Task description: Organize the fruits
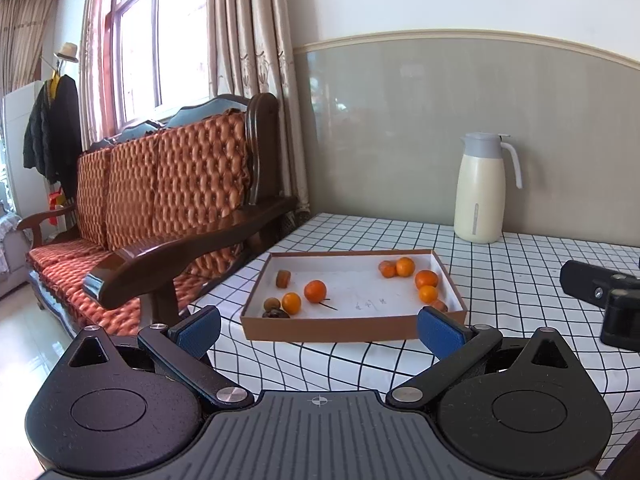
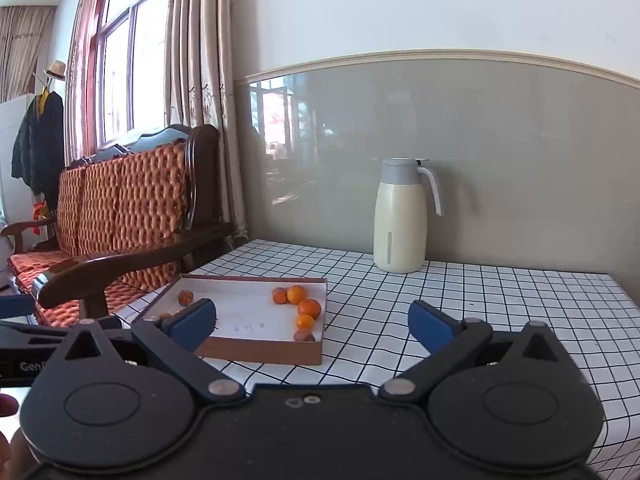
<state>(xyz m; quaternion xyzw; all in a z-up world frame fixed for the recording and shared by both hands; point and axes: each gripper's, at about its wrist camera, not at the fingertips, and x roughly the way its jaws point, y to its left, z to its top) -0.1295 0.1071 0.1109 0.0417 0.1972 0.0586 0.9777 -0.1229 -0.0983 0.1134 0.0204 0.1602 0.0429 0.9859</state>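
A shallow brown cardboard box [image 1: 352,326] [image 2: 264,354] with a white floor lies on the checked tablecloth. Inside it, several small oranges [image 1: 426,280] [image 2: 309,308] cluster at the right end, and two more oranges [image 1: 315,291] sit at the left end beside brownish fruits [image 1: 283,279] [image 2: 185,297]. My left gripper [image 1: 318,330] is open and empty, held short of the box's near wall. Just as empty, my open right gripper [image 2: 312,322] hovers near the box's right corner. The right gripper's black body also shows at the edge of the left wrist view.
A cream thermos jug [image 1: 482,190] [image 2: 402,216] with a grey lid stands at the back by the wall. A wooden sofa [image 1: 160,208] with orange cushions sits close to the table's left edge. The checked table [image 2: 500,312] stretches bare to the right.
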